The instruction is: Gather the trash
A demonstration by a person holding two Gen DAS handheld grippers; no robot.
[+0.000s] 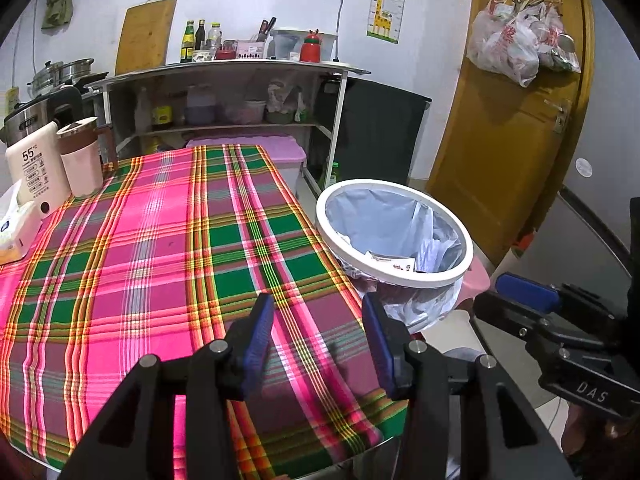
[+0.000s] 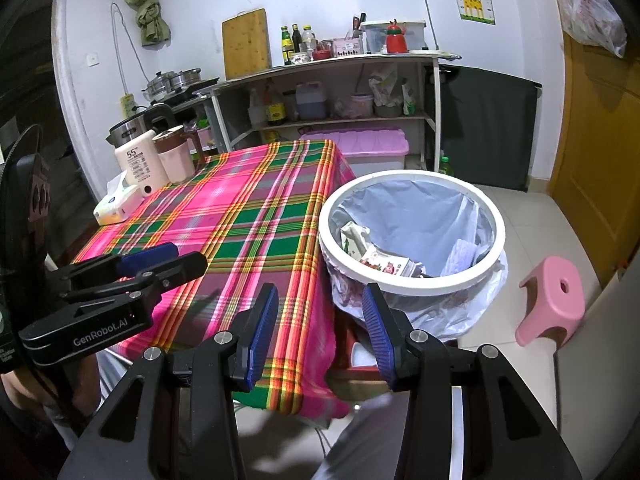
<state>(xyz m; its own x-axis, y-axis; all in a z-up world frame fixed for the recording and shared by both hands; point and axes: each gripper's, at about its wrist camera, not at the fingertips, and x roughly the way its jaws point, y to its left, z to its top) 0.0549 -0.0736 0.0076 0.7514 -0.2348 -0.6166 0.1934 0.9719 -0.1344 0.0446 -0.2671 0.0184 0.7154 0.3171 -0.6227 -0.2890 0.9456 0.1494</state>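
Both our grippers, left (image 1: 318,340) & right (image 2: 320,332), hang apart w/ nothing between, over the near surface (image 1: 160,240) edge; bin (image 2: 412,236), trash already inside, sits ahead-right, nearer the right one.

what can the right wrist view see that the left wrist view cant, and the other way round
Only the right wrist view shows the whole pink plastic stool on the floor tiles, the knotted green cloth hanging on the wall, and the left gripper from the side. Only the left wrist view shows the brown door's metal handle and the right gripper from the side. Both show the pink and green plaid tablecloth, the white-rimmed trash bin with its plastic liner holding wrappers, and the white tissue pack. Both grippers are open and empty.
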